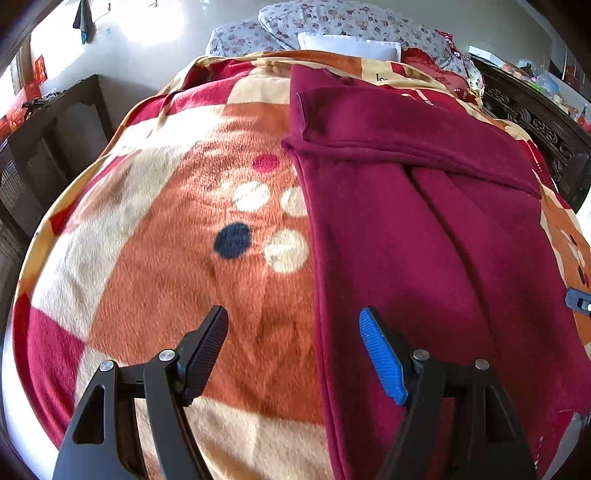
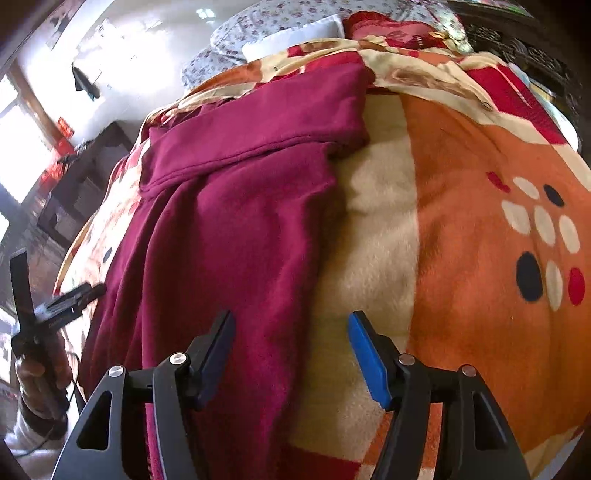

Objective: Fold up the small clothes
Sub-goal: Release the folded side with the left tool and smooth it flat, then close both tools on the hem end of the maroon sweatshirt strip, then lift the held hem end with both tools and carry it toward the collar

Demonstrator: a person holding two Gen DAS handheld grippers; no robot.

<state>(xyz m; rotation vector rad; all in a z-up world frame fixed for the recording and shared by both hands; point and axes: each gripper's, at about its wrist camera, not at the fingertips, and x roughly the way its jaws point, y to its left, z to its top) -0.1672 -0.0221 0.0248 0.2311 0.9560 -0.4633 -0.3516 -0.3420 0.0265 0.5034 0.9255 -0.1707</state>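
A maroon fleece garment (image 1: 424,229) lies flat on the patterned blanket (image 1: 177,229), with a flap folded across its far end. My left gripper (image 1: 291,321) is open and empty, hovering over the garment's left edge near its near end. In the right wrist view the garment (image 2: 229,221) fills the left half. My right gripper (image 2: 290,325) is open and empty, straddling the garment's right edge above the blanket (image 2: 461,258). The left gripper (image 2: 77,295) shows at the far left there, held in a hand.
Floral pillows (image 1: 332,26) and a white pillow (image 1: 347,46) lie at the head of the bed. Dark wooden furniture (image 1: 55,147) stands left of the bed. A carved dark headboard (image 1: 535,125) runs along the right.
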